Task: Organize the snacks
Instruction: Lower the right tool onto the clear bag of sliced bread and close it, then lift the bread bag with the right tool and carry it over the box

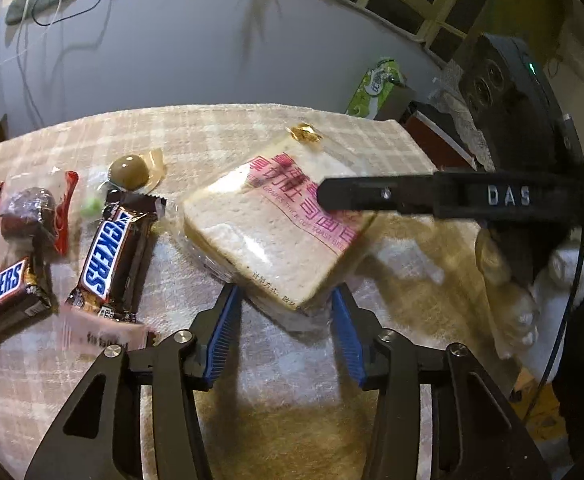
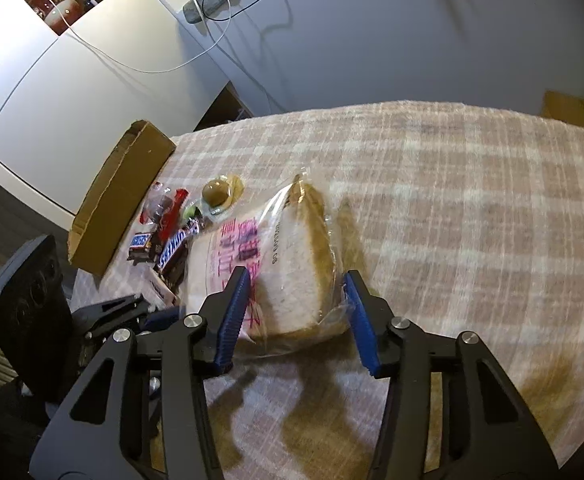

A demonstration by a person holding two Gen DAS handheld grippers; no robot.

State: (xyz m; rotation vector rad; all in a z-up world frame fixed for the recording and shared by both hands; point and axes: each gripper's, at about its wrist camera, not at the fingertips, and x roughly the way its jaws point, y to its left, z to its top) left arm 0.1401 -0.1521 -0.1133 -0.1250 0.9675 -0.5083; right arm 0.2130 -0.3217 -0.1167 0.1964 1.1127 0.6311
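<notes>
Bread bag (image 1: 279, 224) sits clamped between both downward-tilted grippers' fingers, left (image 1: 285, 300) and right (image 2: 298, 284).

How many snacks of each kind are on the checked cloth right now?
Snickers bars: 2
Bagged toast bread: 1
Round brown sweet in clear wrap: 1
Dark snack in red-edged wrapper: 1
Small green sweet: 1
Pink packet: 1
Total: 7

Warm, dim indoor light falls from above and behind, so each black hand-held gripper (image 1: 283, 300) throws soft dark shadows just beneath itself on the checked beige tabletop (image 2: 472, 208). Fisheye bending and black vignette crowd the corners; edges look slightly blurred.
</notes>
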